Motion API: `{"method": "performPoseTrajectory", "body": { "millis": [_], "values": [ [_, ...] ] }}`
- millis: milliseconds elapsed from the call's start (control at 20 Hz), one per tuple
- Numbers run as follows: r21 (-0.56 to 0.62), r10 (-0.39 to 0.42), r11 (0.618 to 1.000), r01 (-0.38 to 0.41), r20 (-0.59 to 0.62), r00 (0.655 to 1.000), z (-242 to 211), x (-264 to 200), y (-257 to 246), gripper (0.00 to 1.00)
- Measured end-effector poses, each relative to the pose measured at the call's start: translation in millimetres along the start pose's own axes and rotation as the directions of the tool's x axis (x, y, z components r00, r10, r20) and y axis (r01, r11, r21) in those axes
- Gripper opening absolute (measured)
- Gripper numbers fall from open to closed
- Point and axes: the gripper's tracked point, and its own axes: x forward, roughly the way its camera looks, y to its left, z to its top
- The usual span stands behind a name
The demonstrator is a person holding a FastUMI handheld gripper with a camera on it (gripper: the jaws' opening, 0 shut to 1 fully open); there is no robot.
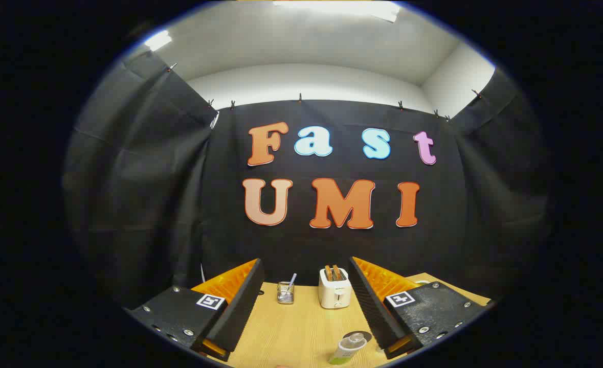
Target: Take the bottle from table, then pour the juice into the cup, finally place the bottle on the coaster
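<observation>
My gripper (306, 271) is open, its two fingers spread wide above the wooden table (301, 327), with nothing between them. A small bottle (347, 347) with a clear cap and a green base stands on the table low down, close to the inner side of the right finger (375, 301). It seems to rest on or just in front of a dark round coaster (361, 337); I cannot tell which. A pale rim (423, 281) peeks out past the right finger; it may be the cup.
A white toaster (335, 289) with two slices in it stands at the back of the table, beyond the fingers. Left of it is a small wire holder (285, 292) with a straw-like stick. The black cloth wall closes the space behind them.
</observation>
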Motion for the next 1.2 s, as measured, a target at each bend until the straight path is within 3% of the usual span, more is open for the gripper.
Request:
{"method": "performPoseTrajectory", "body": {
  "millis": [1200],
  "values": [
    [0.014, -0.014, 1.0, 0.014, -0.001, 1.0, -9.3, -6.6, -3.7, 0.98]
  ]
}}
